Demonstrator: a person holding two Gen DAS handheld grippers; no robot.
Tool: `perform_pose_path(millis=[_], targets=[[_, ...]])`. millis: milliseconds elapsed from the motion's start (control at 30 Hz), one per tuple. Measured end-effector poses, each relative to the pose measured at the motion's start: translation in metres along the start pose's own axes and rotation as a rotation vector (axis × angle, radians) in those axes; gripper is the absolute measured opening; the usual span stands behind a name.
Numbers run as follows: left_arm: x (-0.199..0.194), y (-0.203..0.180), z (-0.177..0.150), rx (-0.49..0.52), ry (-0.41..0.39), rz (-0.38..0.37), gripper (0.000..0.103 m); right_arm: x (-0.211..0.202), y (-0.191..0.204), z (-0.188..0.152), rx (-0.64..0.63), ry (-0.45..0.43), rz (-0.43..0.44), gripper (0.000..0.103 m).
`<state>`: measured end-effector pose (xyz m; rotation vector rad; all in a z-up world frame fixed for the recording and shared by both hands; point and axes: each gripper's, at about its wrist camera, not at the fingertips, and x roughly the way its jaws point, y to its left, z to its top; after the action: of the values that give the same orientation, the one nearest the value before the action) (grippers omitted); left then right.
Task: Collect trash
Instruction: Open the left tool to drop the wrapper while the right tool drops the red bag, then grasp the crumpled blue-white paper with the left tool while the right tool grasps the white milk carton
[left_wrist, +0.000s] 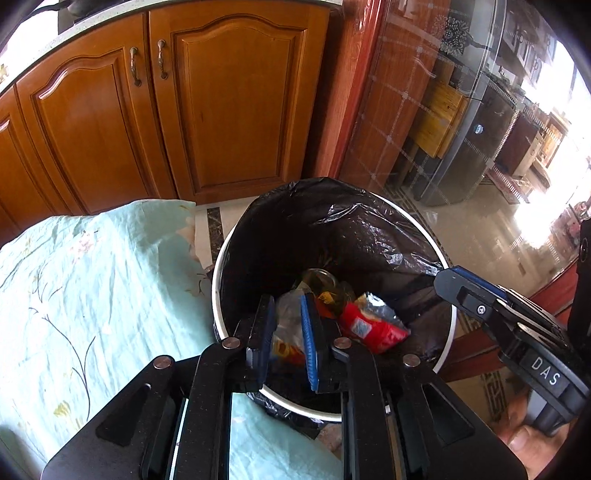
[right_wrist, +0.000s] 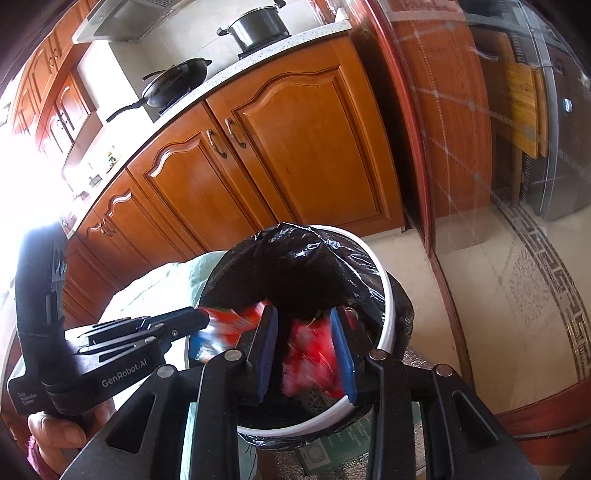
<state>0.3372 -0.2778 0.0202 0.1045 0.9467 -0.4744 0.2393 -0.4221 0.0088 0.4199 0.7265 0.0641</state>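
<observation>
Both grippers hang over the white bin (left_wrist: 221, 258), which is lined with a black bag (left_wrist: 332, 229) folded over its rim so that whatever drops in stays bagged. The left gripper (left_wrist: 288, 332) points steeply down into the bin's mouth, jaws a narrow gap apart; in its own view the gap shows only litter lying lower in the bin, so it appears to grip nothing. The right gripper (right_wrist: 304, 347) sits above the bin's near rim, jaws moderately apart, with a red wrapper (right_wrist: 310, 354) blurred between the pads; whether the pads press on it cannot be told, and the blur suggests it is falling. Inside the bin lie a red packet (left_wrist: 369, 328), a clear jar (left_wrist: 325, 284) and crumpled plastic. A pale green floral cloth (left_wrist: 92, 277) lies just beside the bin, on the side nearer the wooden cabinets (left_wrist: 184, 110).
</observation>
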Motion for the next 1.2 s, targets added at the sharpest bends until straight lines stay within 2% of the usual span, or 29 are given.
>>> perform_pose_path(millis=[300,433,633,967,1200], targets=[[-0.029,0.020,-0.023,-0.078,-0.041,-0.032,0.016,-0.016,-0.001,-0.008,0.040,-0.029,0.017,0.037],[-0.050,0.038,-0.048,-0.138,-0.068,-0.038,0.021,-0.025,0.009,-0.020,0.048,-0.044,0.046,0.049],[-0.085,0.066,-0.089,-0.196,-0.107,-0.015,0.022,-0.029,0.035,-0.045,0.046,-0.030,0.112,0.067],[-0.131,0.116,-0.150,-0.292,-0.125,0.054,0.023,-0.035,0.090,-0.090,0.014,0.011,0.207,0.068],[-0.165,0.146,-0.192,-0.342,-0.166,0.112,0.023,-0.033,0.124,-0.115,-0.023,0.056,0.251,0.070]])
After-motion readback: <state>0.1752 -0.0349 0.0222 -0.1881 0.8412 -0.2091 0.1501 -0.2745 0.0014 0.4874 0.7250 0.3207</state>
